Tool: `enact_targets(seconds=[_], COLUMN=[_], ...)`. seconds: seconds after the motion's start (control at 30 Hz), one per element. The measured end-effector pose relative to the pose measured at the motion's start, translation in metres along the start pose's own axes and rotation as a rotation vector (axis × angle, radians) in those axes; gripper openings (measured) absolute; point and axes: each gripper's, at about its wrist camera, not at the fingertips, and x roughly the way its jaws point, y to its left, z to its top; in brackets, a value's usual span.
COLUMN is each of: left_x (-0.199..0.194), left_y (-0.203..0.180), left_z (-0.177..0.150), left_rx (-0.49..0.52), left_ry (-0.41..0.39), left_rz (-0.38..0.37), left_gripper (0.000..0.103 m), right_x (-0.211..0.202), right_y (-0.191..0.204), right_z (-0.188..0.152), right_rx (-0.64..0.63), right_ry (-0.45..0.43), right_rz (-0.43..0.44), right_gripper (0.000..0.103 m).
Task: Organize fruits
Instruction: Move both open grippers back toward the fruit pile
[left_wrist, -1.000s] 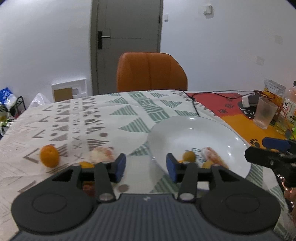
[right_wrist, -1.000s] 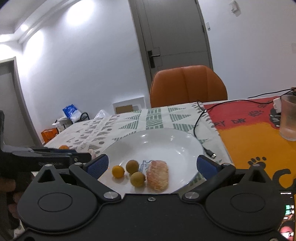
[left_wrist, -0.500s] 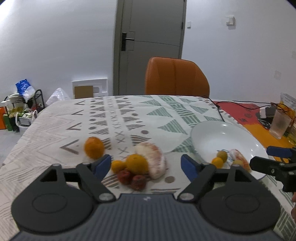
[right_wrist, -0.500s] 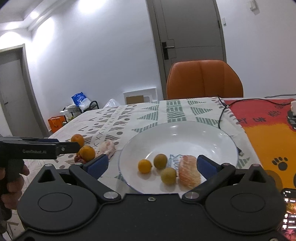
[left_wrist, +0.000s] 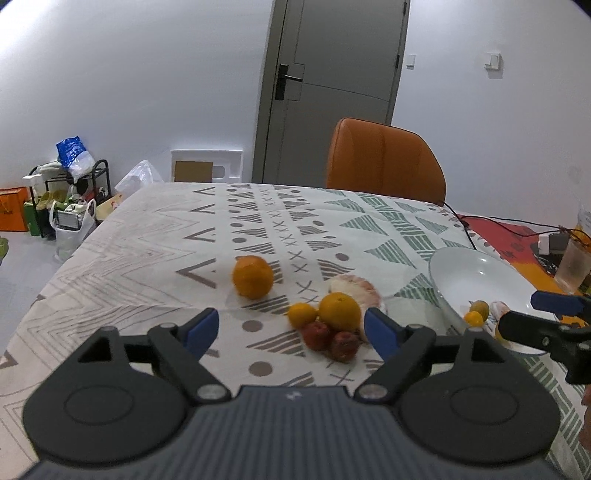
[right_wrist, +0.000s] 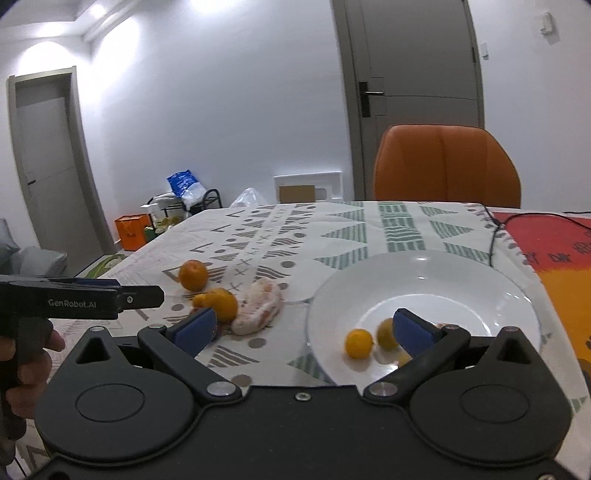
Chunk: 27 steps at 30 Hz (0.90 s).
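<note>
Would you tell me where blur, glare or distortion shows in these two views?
Left wrist view: fisheye bends the door frame; fruit is sharp. Right wrist view: ceiling lights glare on the wall, and the small fruits in the white plate smear beside the blue pad.

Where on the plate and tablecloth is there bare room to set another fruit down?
The white plate is bare across its far half, toward the orange chair; its near side holds the small fruits. The tablecloth is bare left of the lone orange. It is crowded at the fruit cluster beside the plate.
</note>
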Motion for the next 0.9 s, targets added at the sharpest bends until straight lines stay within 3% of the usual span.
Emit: enact_targets(seconds=[0.27,0.47,0.9], left_x=[-0.002,-0.001,0.002], left_y=[0.016,0.028,0.048], left_z=[-0.005,-0.009,-0.01], left_rx=[-0.01,-0.023,-0.034], left_ry=[-0.006,0.01,0.018], left_rz=[0.0,-0.001,0.002], left_gripper=[0.084,0.084,0.081], right_x=[0.013,0.028,0.061], right_y=[0.019,0.033,0.059], right_z=[0.004,0.003,0.002], right_rx=[-0.035,-0.052,-0.082], right_ry=[0.015,0.043,0.119], right_rz=[0.047,0.074,0.137], right_gripper=[0.102,0.095,0.068])
